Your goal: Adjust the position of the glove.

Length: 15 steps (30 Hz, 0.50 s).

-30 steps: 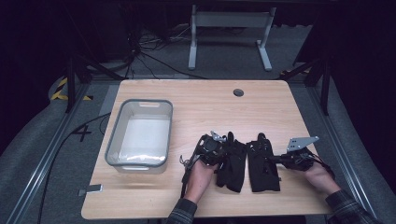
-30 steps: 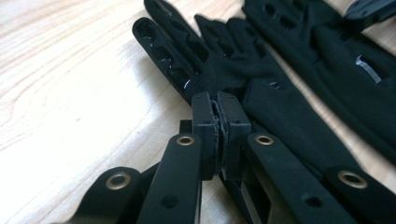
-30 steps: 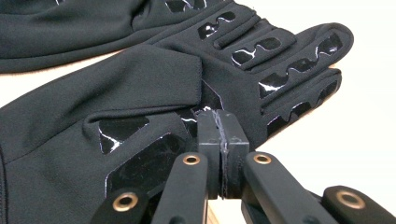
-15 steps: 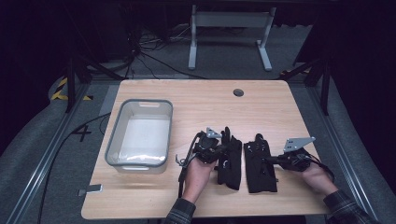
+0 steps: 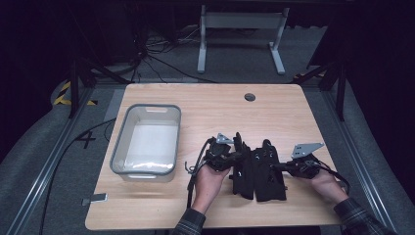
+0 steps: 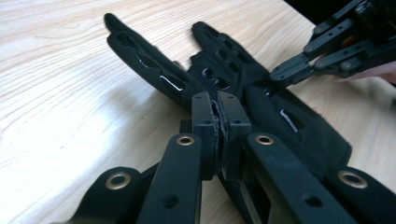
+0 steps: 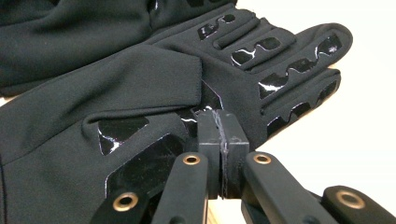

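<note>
Two black gloves with glossy grip patches lie side by side near the front of the wooden table [image 5: 293, 112]. My left gripper [image 5: 237, 157] comes in from the left. Its jaws are pressed together on the left glove [image 5: 243, 171], whose fingers [image 6: 140, 56] stand slightly off the wood. My right gripper [image 5: 274, 166] comes in from the right, shut on a fold at the edge of the right glove [image 5: 268, 181]. In the left gripper view my left gripper [image 6: 218, 100] is seen close up, with the right gripper [image 6: 280, 74] on the right glove [image 6: 224, 60]. The right gripper view has the right gripper [image 7: 219, 116] against the right glove [image 7: 140, 84].
A clear plastic bin [image 5: 147, 107] sits at the table's left side, a hand's width from the left gripper. A round cable hole [image 5: 249, 97] is near the far edge. A metal stand [image 5: 240, 19] and cables lie on the floor beyond the table.
</note>
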Each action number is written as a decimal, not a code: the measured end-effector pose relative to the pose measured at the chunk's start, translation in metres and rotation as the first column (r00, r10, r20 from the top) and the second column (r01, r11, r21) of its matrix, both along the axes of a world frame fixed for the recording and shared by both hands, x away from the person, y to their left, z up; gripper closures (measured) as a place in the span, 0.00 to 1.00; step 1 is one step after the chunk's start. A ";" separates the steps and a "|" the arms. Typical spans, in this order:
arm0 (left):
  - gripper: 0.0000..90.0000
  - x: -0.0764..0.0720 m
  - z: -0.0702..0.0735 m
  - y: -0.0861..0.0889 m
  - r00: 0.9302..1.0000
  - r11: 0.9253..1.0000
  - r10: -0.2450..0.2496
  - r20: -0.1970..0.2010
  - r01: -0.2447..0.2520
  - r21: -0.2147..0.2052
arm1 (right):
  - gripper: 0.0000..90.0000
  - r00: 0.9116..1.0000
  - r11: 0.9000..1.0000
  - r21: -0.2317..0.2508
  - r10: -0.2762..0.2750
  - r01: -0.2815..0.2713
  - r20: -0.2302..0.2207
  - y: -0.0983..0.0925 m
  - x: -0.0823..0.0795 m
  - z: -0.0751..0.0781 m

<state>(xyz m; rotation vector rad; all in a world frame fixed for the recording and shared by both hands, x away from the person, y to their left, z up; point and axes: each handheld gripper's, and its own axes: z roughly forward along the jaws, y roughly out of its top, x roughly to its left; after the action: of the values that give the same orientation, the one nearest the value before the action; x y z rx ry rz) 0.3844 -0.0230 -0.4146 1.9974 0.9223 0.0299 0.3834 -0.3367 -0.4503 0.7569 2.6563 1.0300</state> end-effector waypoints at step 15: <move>0.97 0.007 0.008 -0.026 0.998 0.997 -0.066 0.004 0.066 -0.046 | 1.00 1.000 1.000 0.014 0.018 -0.018 -0.011 0.010 0.005 -0.001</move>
<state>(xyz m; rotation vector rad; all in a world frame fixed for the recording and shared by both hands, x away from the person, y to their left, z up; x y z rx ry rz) 0.3914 -0.0487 -0.4065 1.9829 0.8483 -0.0259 0.3882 -0.3268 -0.4512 0.7448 2.6724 1.0526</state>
